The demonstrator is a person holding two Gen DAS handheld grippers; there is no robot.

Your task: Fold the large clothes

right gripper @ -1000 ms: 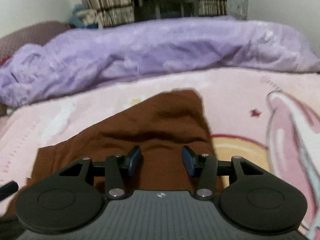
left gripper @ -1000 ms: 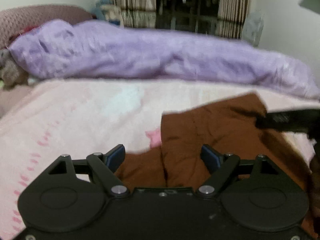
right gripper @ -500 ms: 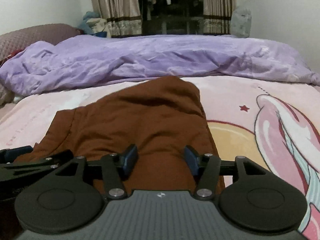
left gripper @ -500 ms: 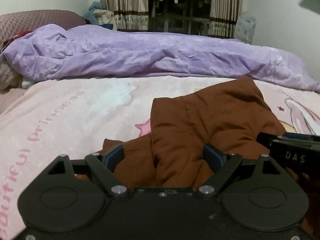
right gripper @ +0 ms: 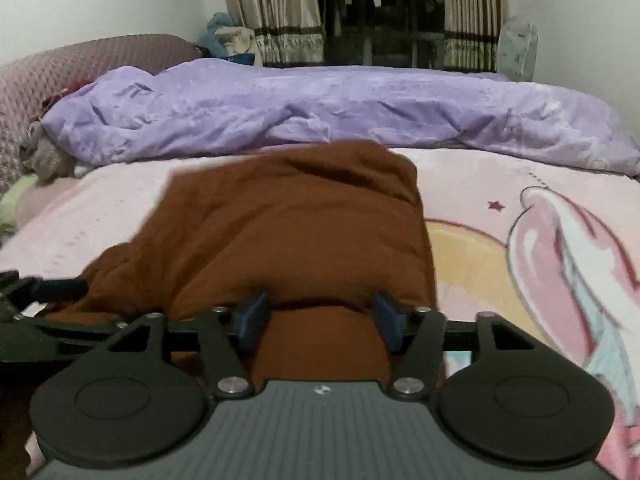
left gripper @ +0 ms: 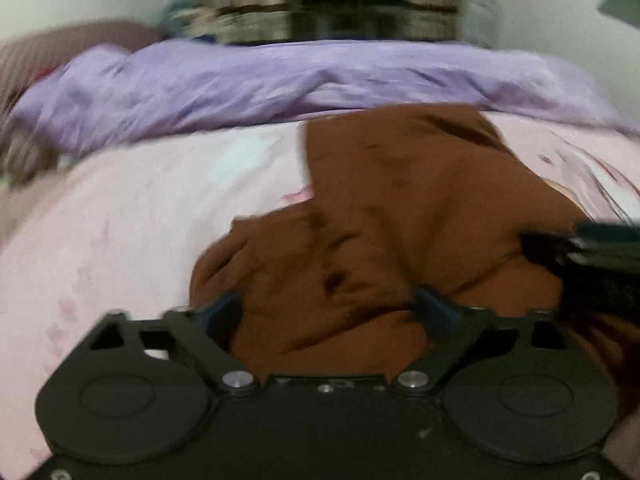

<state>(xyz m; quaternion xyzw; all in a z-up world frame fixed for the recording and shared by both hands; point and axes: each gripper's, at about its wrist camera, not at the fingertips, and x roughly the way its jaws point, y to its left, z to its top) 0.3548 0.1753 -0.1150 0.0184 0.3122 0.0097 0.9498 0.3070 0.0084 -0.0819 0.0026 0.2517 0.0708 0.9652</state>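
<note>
Lengthwise, brown garment [right gripper: 288, 232] toward purple quilt [right gripper: 320, 112]

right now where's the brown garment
In both wrist views the brown garment lies crumpled on the pink blanket, just ahead of the purple quilt.

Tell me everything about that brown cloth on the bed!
The brown cloth is soft, plain and rumpled, bunched into thick folds with one flap doubled over. It lies on the pink cartoon sheet, in front of the purple quilt. The right claw and left claw are both opening, each with brown folds lying between its blue pads.
</note>
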